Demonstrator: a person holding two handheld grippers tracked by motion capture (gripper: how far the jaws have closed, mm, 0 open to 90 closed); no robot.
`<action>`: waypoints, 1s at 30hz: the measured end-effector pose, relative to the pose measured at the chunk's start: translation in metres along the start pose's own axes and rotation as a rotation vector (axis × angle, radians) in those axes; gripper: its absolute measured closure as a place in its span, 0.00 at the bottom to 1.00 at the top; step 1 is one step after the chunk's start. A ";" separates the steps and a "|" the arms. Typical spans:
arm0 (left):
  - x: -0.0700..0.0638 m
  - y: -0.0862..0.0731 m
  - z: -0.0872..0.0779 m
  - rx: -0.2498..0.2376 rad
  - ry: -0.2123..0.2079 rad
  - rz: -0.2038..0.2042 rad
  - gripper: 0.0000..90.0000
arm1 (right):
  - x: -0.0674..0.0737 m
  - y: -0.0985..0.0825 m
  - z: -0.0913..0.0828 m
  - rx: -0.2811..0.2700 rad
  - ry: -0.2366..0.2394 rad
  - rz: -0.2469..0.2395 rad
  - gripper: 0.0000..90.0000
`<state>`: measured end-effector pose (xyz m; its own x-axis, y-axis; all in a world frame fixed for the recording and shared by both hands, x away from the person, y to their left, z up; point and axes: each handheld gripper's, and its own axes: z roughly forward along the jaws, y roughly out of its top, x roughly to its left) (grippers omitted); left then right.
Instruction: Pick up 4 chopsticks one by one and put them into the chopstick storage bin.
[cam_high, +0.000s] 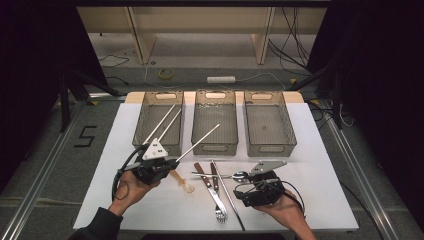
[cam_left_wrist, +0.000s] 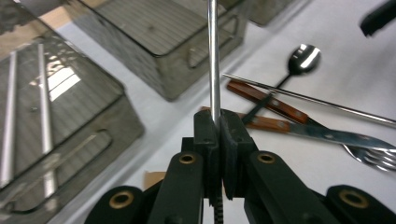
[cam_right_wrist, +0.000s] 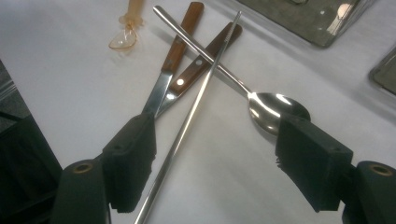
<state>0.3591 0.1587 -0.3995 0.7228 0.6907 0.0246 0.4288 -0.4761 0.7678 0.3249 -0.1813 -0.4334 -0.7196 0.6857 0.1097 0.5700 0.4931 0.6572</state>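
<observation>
Left claw (cam_left_wrist: 218, 122) pinching chopstick (cam_left_wrist: 214, 56) beside bin (cam_left_wrist: 168, 88) rim

1. Left gripper (cam_high: 159, 165): black body, grey 3-cornered plate w/ dark dots, black cable.
2. Right gripper (cam_high: 250, 184): same build.
3. Jaws: black blocks, brass-ringed pivots.
4. Dark sleeve (cam_high: 100, 226), left arm.

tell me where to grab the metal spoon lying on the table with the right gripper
Grip the metal spoon at the neck just behind the bowl, coming from above with the right gripper open jaws either side. The bowl end lies free on the white table, while its handle crosses the long metal rod and the wooden-handled cutlery.
</observation>
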 end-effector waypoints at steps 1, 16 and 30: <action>0.004 0.001 -0.001 -0.004 0.011 -0.007 0.96 | 0.000 0.000 0.001 0.004 -0.002 -0.001 0.33; 0.078 0.015 0.005 -0.069 0.194 -0.169 0.96 | 0.003 -0.004 0.005 0.019 -0.004 -0.015 0.33; 0.123 0.011 0.026 -0.072 0.267 -0.243 0.96 | 0.003 -0.003 0.005 0.011 0.005 -0.014 0.33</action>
<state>0.4670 0.2242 -0.4048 0.4331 0.9013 -0.0050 0.5247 -0.2476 0.8145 0.3230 -0.1780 -0.4389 -0.7296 0.6758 0.1048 0.5644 0.5084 0.6504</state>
